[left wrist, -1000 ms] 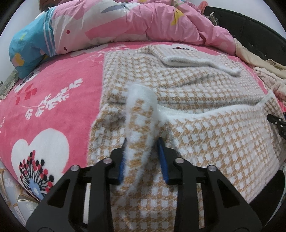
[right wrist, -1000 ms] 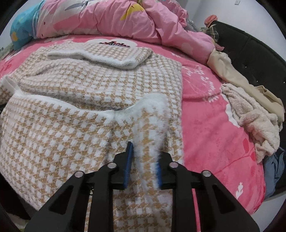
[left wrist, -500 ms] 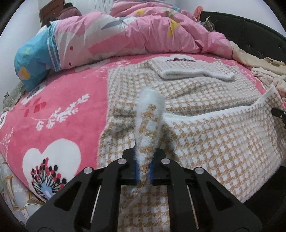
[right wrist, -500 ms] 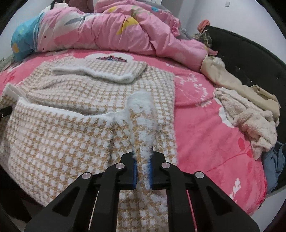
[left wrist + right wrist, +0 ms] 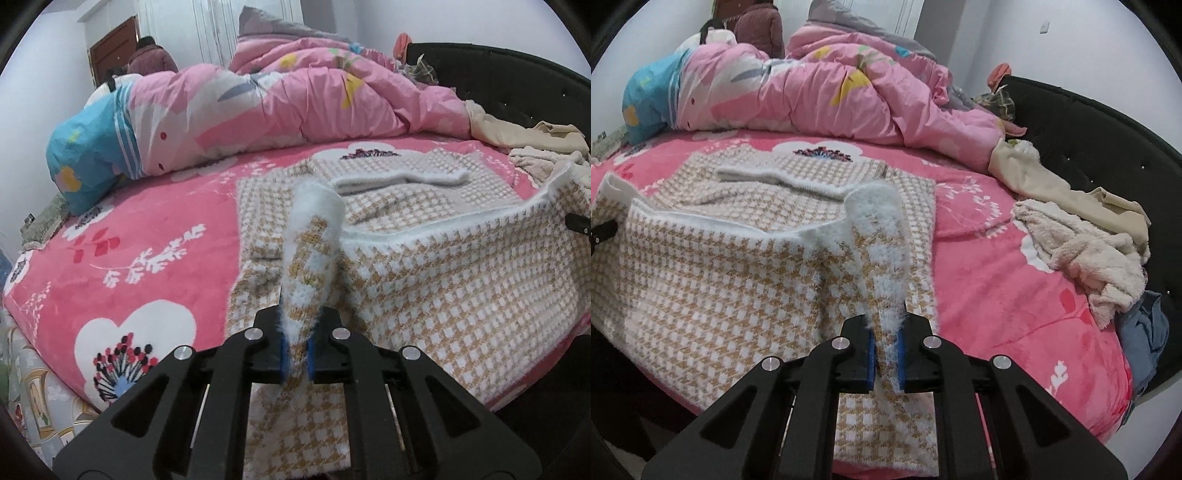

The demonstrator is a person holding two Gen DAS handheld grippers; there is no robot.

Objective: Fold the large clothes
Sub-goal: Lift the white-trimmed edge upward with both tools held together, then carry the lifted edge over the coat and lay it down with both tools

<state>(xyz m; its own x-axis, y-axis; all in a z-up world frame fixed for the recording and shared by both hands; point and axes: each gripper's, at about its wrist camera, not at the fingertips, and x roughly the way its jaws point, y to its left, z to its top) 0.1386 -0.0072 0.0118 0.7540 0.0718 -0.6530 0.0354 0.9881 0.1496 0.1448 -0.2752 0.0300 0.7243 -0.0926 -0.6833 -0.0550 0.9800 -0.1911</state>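
Fuzzy checked garment (image 5: pixel 461 280) hem — L tongs (image 5: pixel 295 354), R tongs (image 5: pixel 886 360) clamped.

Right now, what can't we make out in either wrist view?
- Left wrist: near hem of the houndstooth garment, hidden behind the left gripper.
- Right wrist: same hem, behind the right gripper.
- Both: print on the pink sheet under the garment.

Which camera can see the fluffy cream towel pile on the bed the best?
The right wrist view. The fluffy cream towel pile lies whole and unblocked there, on the pink bed beside the black headboard. The left wrist view catches only a small squashed bit of it at the far right edge.
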